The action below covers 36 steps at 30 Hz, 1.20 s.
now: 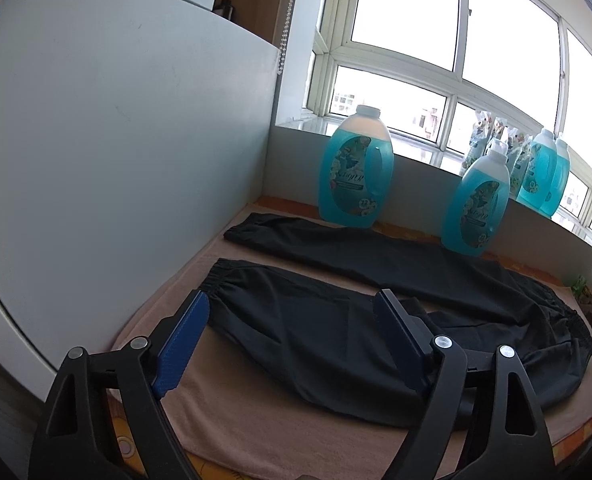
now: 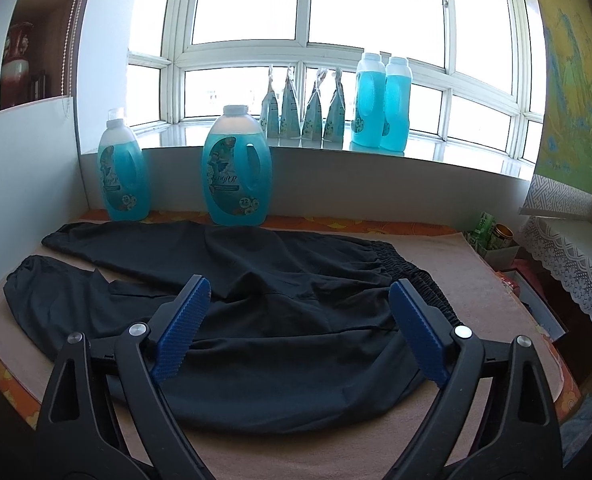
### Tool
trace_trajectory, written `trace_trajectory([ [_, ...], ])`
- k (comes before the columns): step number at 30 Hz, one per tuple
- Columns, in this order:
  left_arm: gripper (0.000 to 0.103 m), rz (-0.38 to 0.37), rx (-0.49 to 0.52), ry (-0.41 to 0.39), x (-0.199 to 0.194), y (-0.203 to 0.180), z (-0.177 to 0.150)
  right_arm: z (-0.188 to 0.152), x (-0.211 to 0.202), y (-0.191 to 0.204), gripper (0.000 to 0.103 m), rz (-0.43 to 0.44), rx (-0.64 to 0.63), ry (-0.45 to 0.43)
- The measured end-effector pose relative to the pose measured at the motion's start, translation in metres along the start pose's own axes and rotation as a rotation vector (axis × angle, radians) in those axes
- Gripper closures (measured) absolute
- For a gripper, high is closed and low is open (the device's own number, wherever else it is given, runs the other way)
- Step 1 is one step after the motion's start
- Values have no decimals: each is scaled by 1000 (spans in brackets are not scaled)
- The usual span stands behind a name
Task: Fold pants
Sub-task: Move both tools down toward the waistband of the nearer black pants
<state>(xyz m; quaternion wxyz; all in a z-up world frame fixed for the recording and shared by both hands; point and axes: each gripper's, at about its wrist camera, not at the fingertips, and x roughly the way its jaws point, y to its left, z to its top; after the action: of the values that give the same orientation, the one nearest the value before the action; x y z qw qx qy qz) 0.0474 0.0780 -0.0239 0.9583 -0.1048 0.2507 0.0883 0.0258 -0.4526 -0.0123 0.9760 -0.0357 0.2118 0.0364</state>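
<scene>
1. Left wrist view: two detergent bottles (image 1: 356, 168) part full of blue liquid stand at the table's back edge, two more on the windowsill (image 2: 380, 102) beside pouches (image 2: 302, 110).
2. Black pants (image 2: 256, 320) lie flat on a beige towel (image 2: 476, 280), legs spread left, waistband right.
3. Left gripper (image 1: 292, 334) spread wide over the near leg cuff, pinching nothing.
4. Right gripper (image 2: 300, 316) spread wide above the seat, empty.
5. White panel (image 1: 116, 140) on the left.
</scene>
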Motion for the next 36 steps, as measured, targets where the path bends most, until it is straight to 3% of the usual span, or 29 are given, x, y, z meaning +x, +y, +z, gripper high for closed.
trace_trajectory([
  [11,45,32,-53,129,45,42,-11,-19,24,41,13,174,-185,52],
  [16,54,46,-79,189,59,55,-26,-39,33,65,13,216,-300,118],
  [19,56,48,-94,206,64,60,-28,-42,42,68,14,214,-308,149],
  [23,60,48,-74,200,70,58,-20,-29,62,61,27,216,-298,170],
  [28,67,28,-27,180,87,47,5,0,93,48,28,212,-262,172],
  [36,67,-13,26,197,133,19,47,41,163,53,31,237,-333,199],
])
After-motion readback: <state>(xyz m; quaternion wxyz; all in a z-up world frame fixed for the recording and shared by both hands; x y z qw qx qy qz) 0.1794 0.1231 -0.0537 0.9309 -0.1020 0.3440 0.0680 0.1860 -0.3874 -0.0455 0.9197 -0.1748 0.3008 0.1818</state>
